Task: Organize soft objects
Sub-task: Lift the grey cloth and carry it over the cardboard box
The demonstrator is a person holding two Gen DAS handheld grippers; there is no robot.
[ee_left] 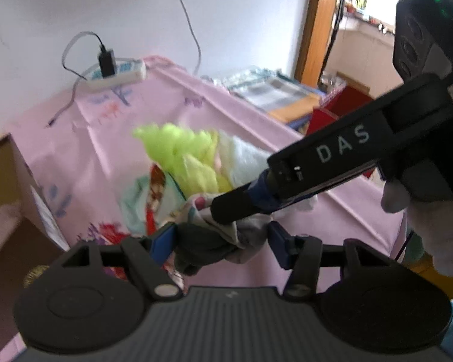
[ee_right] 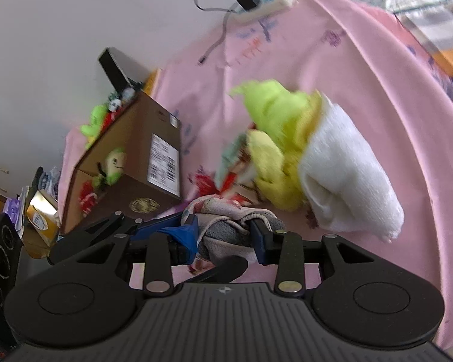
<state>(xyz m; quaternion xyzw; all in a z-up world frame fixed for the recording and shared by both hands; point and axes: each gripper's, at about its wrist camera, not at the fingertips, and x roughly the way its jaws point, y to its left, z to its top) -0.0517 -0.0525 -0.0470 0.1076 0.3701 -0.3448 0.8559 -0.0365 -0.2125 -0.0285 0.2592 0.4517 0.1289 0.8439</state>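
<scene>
A small grey fleece cloth with a pink patterned lining (ee_left: 202, 247) (ee_right: 226, 220) hangs just above the pink table cover (ee_left: 105, 150) (ee_right: 347, 60). My left gripper (ee_left: 222, 241) (ee_right: 181, 229) is shut on it, a blue pad pressed against each side. From the right, my right gripper (ee_left: 226, 211) (ee_right: 225, 235) pinches the same cloth. Behind it lies a pile: a neon green cloth (ee_left: 181, 147) (ee_right: 274, 108), a folded white towel (ee_left: 241, 157) (ee_right: 347, 163) and a cartoon-print cloth (ee_left: 154, 199) (ee_right: 235, 163).
An open cardboard box (ee_right: 130, 150) with plush toys (ee_right: 114, 163) stands at the table's left. A white power strip (ee_left: 117, 75) (ee_right: 265, 3) with a black plug and cables lies at the far edge by the wall. Wrapped packages (ee_left: 271, 87) and a red box (ee_left: 338, 108) sit beyond the right edge.
</scene>
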